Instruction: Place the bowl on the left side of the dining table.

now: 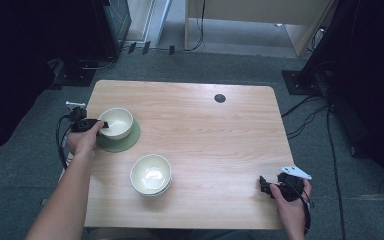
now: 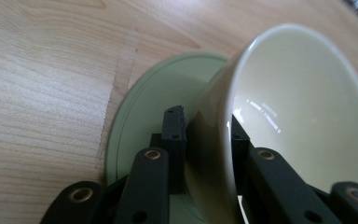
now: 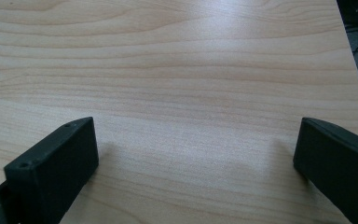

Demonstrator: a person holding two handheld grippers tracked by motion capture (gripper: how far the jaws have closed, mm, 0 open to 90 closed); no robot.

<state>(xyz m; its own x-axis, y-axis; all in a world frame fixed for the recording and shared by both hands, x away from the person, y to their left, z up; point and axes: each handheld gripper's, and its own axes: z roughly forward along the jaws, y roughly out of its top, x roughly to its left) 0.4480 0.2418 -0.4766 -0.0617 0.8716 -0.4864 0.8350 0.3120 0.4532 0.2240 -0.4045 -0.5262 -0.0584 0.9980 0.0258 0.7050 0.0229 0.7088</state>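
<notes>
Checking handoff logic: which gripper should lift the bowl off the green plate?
Left. The left gripper already has its jaws either side of the bowl's rim over the green plate. The right gripper sits open at the table's far corner.

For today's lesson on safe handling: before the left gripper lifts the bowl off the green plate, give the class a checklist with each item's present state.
1. Left gripper jaws straddle the rim of the bowl, one inside, one outside: ok.
2. Grip firm enough to lift: cannot tell.
3. Bowl sits on the green plate: ok.
4. Second bowl stands apart from the plate: ok.
5. Right gripper open, holding nothing, near the right table edge: ok.
</notes>
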